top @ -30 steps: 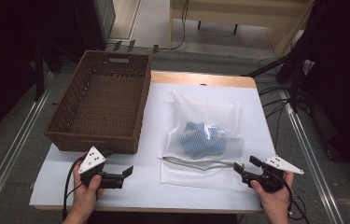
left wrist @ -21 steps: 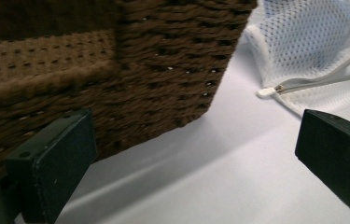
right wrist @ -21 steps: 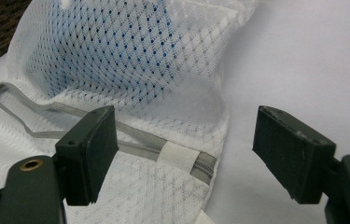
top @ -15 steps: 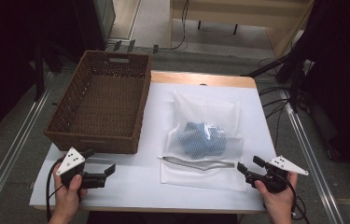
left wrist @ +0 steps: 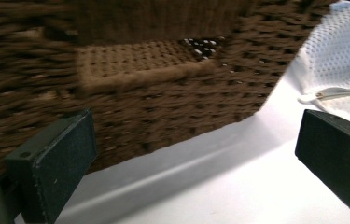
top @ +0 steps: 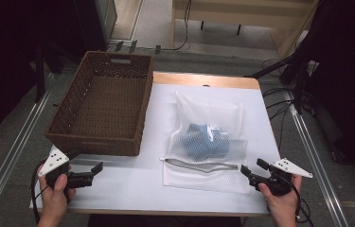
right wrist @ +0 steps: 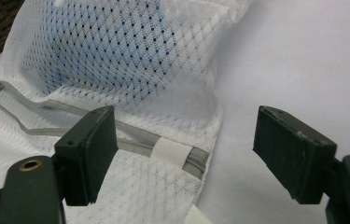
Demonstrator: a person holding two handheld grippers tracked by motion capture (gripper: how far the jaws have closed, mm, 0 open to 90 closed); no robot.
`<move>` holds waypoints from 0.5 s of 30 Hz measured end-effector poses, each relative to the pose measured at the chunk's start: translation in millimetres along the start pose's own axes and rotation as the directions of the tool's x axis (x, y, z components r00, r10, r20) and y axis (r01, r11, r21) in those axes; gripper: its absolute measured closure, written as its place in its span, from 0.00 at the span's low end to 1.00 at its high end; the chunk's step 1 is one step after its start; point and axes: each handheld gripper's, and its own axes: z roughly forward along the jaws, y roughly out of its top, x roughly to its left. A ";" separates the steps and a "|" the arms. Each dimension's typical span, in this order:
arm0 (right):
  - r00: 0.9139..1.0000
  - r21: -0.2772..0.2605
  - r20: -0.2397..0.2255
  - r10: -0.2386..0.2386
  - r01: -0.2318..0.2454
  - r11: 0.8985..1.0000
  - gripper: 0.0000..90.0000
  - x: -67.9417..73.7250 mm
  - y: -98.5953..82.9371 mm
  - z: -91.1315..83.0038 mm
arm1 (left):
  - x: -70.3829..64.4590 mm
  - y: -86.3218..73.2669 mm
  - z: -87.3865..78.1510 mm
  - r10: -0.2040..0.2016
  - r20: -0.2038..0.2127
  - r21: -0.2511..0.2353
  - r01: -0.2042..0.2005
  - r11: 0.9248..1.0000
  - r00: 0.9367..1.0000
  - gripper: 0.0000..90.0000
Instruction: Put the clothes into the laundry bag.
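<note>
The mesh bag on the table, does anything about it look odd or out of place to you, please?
Slightly. The mesh bag lies flat on the table with its zipper open and wavy rather than straight, and the blue item is bunched in the middle. Nothing looks spilled or damaged.

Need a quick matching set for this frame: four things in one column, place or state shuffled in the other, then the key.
Things:
1. basket
2. mesh bag
3. left gripper
4. right gripper

Place or state:
A. open, at the bag's zipper end
B. white, holds something blue
C. brown wicker, left part of the table
D. open, in front of the basket's near wall

Pairs: 1-C, 2-B, 3-D, 4-A
</note>
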 end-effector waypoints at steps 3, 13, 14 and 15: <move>1.000 -0.004 0.009 0.002 -0.002 1.000 0.25 -3.2 -0.4 -1.1 | 8.0 -1.4 -2.5 -0.028 0.006 -0.011 0.028 1.000 1.000 0.00; 0.999 -0.026 0.034 0.025 -0.024 0.999 0.25 -13.4 -1.3 -8.8 | 17.5 -1.3 -9.7 -0.028 -0.021 -0.020 0.028 0.999 0.999 0.00; 0.999 -0.029 0.035 0.023 -0.022 0.999 0.25 -14.3 -1.5 -8.8 | 19.0 -1.7 -10.3 -0.033 -0.020 -0.023 0.033 0.999 0.999 0.00; 0.999 -0.027 0.038 0.027 -0.026 0.999 0.25 -14.4 -2.0 -8.8 | 20.3 -2.0 -10.6 -0.040 -0.019 -0.023 0.039 0.999 0.999 0.00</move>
